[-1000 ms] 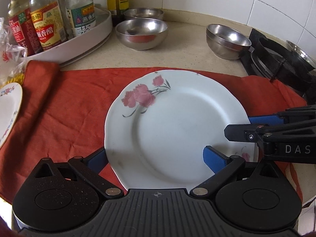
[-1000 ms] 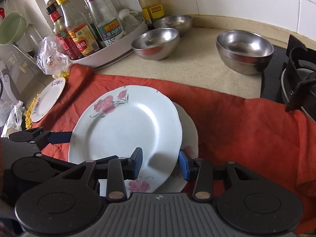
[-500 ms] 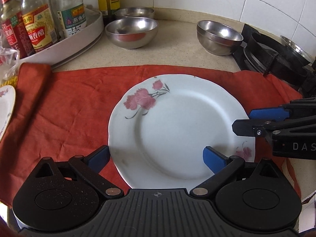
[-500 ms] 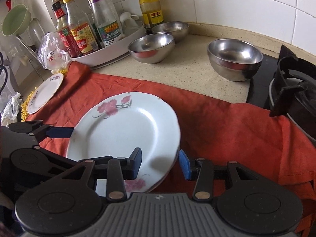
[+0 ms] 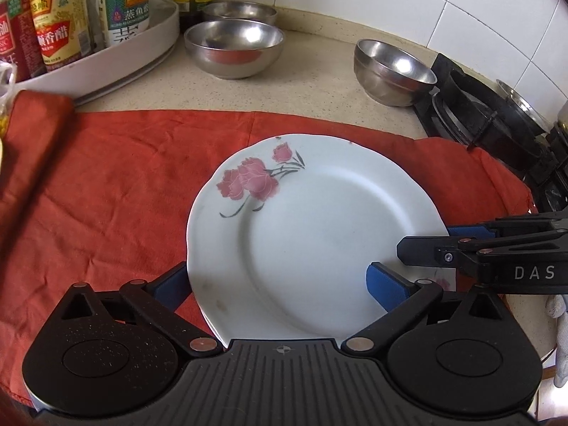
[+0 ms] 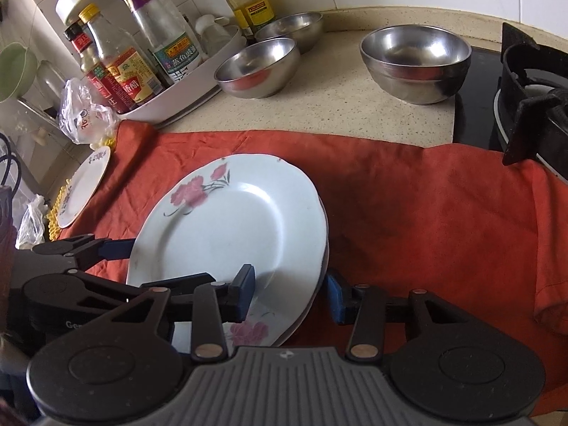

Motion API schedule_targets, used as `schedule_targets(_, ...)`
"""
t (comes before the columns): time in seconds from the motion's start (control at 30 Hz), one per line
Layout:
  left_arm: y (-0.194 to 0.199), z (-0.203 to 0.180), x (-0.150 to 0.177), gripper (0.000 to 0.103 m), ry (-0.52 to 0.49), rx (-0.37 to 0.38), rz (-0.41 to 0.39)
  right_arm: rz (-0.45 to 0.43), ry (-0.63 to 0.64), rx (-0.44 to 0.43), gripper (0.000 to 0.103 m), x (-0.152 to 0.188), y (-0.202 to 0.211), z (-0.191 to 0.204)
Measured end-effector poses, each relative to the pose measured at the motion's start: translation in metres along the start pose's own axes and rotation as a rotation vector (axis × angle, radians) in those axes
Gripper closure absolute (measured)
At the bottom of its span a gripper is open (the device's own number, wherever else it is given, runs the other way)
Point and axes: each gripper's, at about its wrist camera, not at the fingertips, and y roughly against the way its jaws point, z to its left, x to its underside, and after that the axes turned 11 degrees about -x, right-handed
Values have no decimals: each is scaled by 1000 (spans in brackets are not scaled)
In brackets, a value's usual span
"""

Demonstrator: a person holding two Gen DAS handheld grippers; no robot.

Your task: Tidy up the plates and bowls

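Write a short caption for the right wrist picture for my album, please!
Two flowered plates stacked on a red cloth, with the right tongs open around their rim.

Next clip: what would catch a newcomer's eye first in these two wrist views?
The white rose-patterned plate, lying on a second plate on the red cloth, sits at centre. Both grippers straddle its near rim with open jaws: the left gripper wide, the right gripper across the right edge. Behind, three steel bowls stand on the counter beside a white tray of sauce bottles.
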Motion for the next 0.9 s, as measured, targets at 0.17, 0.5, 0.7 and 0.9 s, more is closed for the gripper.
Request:
schedule_targets(0.17, 2, 5, -1, 3, 24, -21, 15, -7, -7, 4, 60, -4, -4, 3)
schedule_targets(0.5, -3, 40, -13, 6, 87, -123, -17, -2, 56, -33, 60, -32, -43, 25)
schedule_targets(0.7, 6, 50, -15, 4, 78, -155, -50, -2, 107, -21, 59, -39, -43, 27)
schedule_targets(0.9, 22, 77, -14, 2, 131, -214, -64, -76, 143, -16, 59, -58, -29, 36)
